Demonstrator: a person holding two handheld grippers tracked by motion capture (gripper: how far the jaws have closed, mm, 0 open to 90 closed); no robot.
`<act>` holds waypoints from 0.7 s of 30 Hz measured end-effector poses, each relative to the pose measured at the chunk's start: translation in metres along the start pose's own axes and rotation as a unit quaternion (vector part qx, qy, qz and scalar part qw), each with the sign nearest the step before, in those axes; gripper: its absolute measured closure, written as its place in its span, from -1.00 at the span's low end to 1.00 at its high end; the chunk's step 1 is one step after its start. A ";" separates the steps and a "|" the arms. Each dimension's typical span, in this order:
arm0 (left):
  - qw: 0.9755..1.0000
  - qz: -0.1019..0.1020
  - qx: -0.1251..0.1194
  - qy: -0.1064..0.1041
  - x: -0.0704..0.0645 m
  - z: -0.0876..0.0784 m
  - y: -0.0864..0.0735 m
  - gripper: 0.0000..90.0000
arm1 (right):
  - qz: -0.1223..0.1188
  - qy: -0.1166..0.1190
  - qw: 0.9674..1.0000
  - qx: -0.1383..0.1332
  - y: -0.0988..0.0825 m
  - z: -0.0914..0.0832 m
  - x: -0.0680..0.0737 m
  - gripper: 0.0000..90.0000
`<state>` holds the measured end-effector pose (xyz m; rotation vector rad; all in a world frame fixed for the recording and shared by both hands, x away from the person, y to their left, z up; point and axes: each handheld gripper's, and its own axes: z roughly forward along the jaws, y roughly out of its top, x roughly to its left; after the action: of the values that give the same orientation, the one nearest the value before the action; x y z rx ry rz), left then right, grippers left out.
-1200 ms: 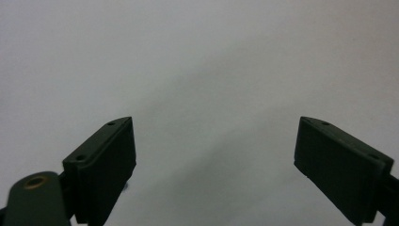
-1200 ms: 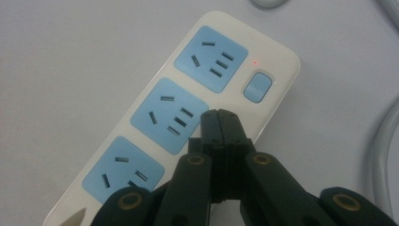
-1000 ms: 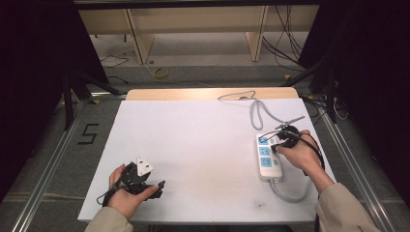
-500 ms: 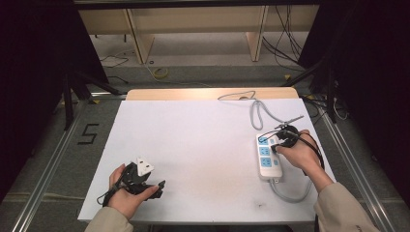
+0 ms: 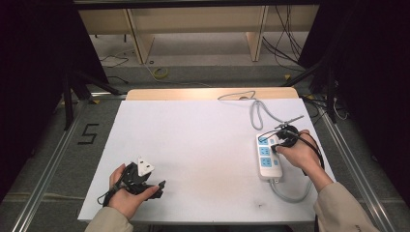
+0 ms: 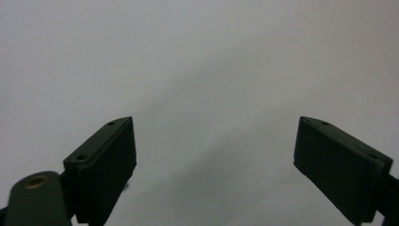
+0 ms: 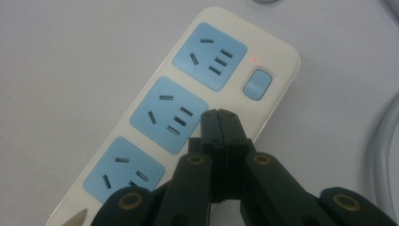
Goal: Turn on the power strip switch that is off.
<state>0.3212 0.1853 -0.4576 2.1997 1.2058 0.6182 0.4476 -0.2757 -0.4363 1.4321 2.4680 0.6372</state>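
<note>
A white power strip (image 5: 268, 155) with three blue sockets lies on the right side of the white table (image 5: 193, 135). My right gripper (image 5: 276, 143) is held over its far end. In the right gripper view the jaws of my right gripper (image 7: 219, 115) are shut with nothing between them. Their tips hover over the strip (image 7: 155, 117), between the middle socket and the blue switch (image 7: 257, 84), beside which a small red light (image 7: 254, 60) glows. My left gripper (image 5: 157, 187) rests near the table's front left. In the left gripper view, my left gripper (image 6: 214, 155) stands wide open over bare table.
The strip's grey cable (image 5: 258, 116) snakes toward the far edge of the table, and another loop (image 5: 290, 195) curls off its near end. A wooden strip (image 5: 208, 93) borders the far edge. Metal rails (image 5: 48, 174) run along both sides on the floor.
</note>
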 end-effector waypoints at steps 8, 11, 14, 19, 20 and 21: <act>1.000 -0.001 -0.001 0.000 0.000 0.000 0.000 -0.71 | 0.006 0.001 1.000 0.000 0.000 0.000 0.000 1.00; 1.000 -0.001 0.000 0.000 0.000 0.000 0.000 -0.71 | 0.008 0.015 1.000 0.005 0.000 0.001 0.000 1.00; 1.000 -0.001 -0.001 0.001 0.000 -0.001 0.001 -0.71 | -0.004 0.002 1.000 0.009 -0.001 0.001 0.003 1.00; 1.000 -0.001 -0.001 0.000 0.000 -0.001 0.000 -0.71 | -0.009 -0.001 1.000 0.012 0.001 0.001 0.004 1.00; 1.000 -0.002 -0.001 0.000 0.000 0.000 0.000 -0.71 | -0.006 0.001 1.000 0.011 0.000 0.001 0.003 1.00; 1.000 -0.001 -0.001 0.000 0.000 0.000 0.000 -0.71 | -0.005 0.003 1.000 0.010 0.000 0.001 0.003 1.00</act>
<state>0.3214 0.1857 -0.4573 2.1962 1.2078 0.6181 0.4463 -0.2729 -0.4368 1.4246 2.4909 0.6176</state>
